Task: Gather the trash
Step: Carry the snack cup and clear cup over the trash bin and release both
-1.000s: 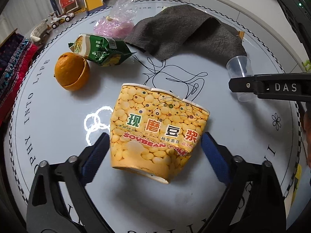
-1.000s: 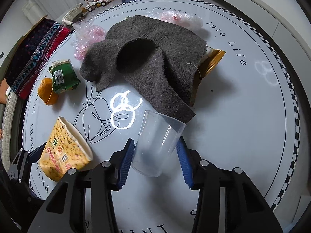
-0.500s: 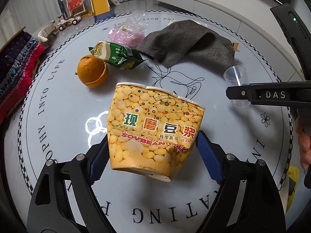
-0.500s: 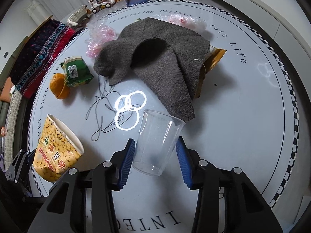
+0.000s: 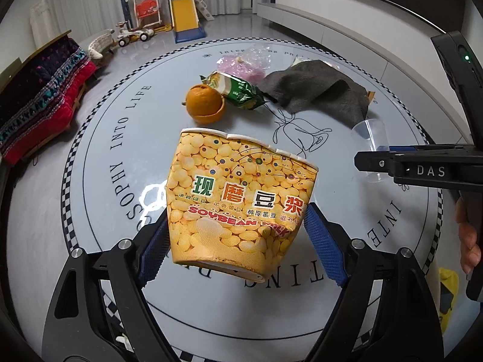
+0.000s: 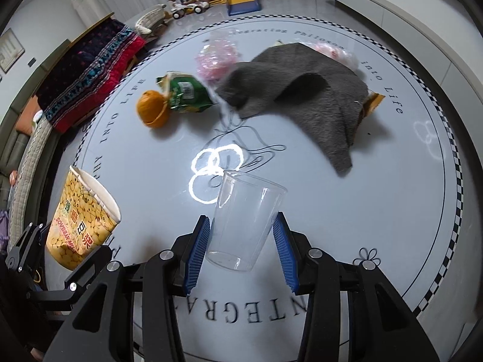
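Left gripper [image 5: 235, 241] pointing steeply down, blue pads clamping soy-milk cup [image 5: 238, 202] between jaws. Right gripper [image 6: 241, 250] tilting down likewise, jaws pinching clear plastic cup [image 6: 244, 223]; fingers [image 5: 468, 241] gripping its handle.

Two wrist fisheyes look steeply down on the round table [image 5: 99, 163].

The left view sits close behind the yellow cup [image 5: 238, 202], the right view close behind the clear cup [image 6: 241, 223]. Both face the grey cloth [image 6: 314, 99] at the table's far side, and each also shows the other's cup.
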Demonstrator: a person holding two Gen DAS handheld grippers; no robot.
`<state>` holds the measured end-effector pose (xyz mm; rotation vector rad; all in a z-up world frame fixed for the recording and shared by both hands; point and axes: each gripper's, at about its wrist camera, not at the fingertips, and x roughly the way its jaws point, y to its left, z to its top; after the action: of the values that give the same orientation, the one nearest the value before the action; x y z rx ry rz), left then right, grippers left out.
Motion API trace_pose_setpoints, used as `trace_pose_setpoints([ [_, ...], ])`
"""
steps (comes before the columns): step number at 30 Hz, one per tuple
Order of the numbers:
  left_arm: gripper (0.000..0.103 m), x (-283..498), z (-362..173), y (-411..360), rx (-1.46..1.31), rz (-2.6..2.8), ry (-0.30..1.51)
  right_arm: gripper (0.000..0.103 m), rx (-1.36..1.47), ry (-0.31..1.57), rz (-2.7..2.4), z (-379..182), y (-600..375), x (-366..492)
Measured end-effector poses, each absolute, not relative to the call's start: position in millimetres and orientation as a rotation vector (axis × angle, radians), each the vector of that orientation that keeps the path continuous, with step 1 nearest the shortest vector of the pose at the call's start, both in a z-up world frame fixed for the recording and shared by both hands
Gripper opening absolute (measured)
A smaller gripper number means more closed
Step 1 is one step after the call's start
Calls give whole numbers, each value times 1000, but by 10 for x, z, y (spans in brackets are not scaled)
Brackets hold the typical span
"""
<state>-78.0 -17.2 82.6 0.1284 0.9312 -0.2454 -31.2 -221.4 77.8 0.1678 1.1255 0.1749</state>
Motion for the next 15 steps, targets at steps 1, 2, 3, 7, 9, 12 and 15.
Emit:
trace_pose_setpoints([
  [1,81,-810,835,-136,124,-239,928,46,158,1122,184,802,-2156,-350],
  [2,81,-848,840,-96,118,-232,925,46,150,1119,192,821,-2104,-384],
  [3,81,-894,852,-43,110,-222,921,46,143,1116,201,838,-2056,-415],
  [7,81,-1073,893,162,86,-182,909,46,105,1101,253,925,-1783,-538],
  [9,81,-1157,912,276,72,-163,903,46,87,1096,279,953,-1656,-584],
  [12,81,-1289,930,489,52,-116,898,46,53,1087,326,985,-1428,-676],
  [15,81,-1411,928,699,32,-71,894,45,24,1081,373,993,-1185,-764],
])
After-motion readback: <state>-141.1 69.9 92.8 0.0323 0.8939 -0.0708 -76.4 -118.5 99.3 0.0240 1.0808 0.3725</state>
